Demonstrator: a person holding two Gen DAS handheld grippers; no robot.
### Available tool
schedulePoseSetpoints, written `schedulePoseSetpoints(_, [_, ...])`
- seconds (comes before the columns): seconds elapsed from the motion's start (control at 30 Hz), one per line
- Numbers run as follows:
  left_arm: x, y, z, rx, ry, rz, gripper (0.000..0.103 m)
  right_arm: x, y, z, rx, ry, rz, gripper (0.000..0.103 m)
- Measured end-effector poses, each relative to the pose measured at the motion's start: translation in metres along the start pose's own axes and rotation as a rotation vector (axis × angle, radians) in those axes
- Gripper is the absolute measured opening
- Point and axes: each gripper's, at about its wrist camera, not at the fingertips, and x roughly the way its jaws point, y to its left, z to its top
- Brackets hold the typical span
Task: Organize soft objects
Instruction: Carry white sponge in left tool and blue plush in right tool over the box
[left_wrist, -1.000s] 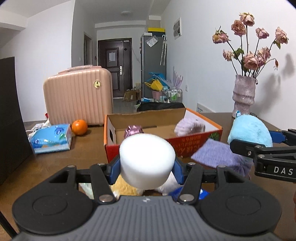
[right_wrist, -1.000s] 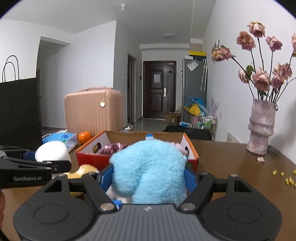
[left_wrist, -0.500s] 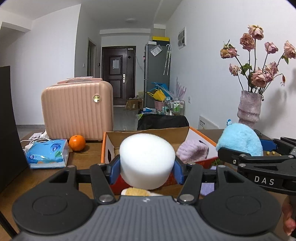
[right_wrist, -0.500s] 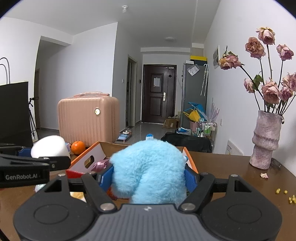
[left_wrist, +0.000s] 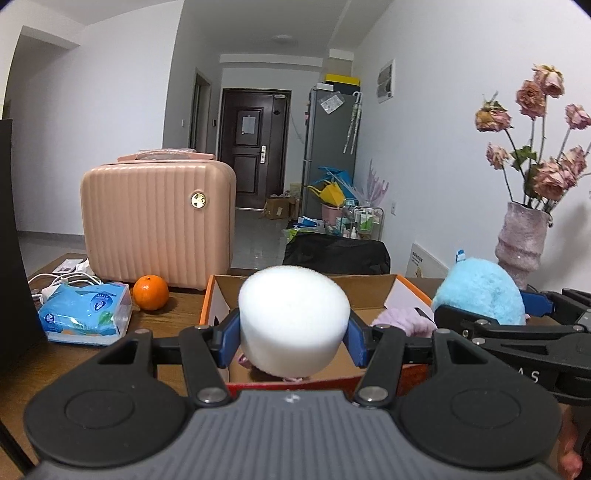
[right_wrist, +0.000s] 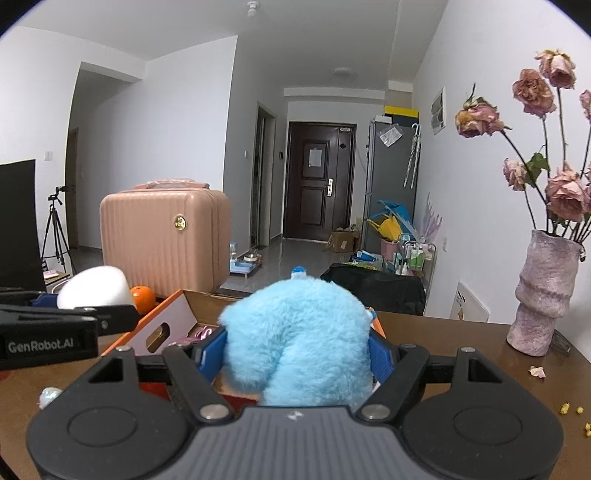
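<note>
My left gripper (left_wrist: 293, 332) is shut on a white foam cylinder (left_wrist: 293, 317) and holds it above the near edge of an open orange cardboard box (left_wrist: 373, 282). My right gripper (right_wrist: 297, 350) is shut on a fluffy light-blue plush toy (right_wrist: 299, 332), held above the same box (right_wrist: 173, 314). In the left wrist view the blue plush (left_wrist: 480, 291) shows at the right, over the box's right side. In the right wrist view the white foam (right_wrist: 96, 288) shows at the left. A lilac fuzzy item (left_wrist: 402, 321) and a pink item (right_wrist: 201, 332) lie inside the box.
A pink suitcase (left_wrist: 159, 221), an orange (left_wrist: 150, 292) and a blue tissue pack (left_wrist: 86, 312) stand at the back left of the brown table (right_wrist: 480, 354). A vase of dried roses (right_wrist: 543, 291) stands at the right. A black panel (left_wrist: 11, 240) lines the left edge.
Both grippers have risen and moved forward over the box, each keeping its object. The cloth and toys on the table in front have dropped out of view.
</note>
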Motion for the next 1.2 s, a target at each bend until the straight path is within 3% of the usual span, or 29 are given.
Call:
schedulePoseSetpoints(0.53, [0.051,0.01,0.019,-0.036,0.008,0.039,0.057,0.064,-0.003,0.021,-0.016,0.063,0.035,0.076])
schedulePoseSetpoints(1.2, [0.109,0.015,0.026,-0.023,0.076,0.047,0.057,0.133,0.0,0.026,-0.071,0.165,0.035,0.076])
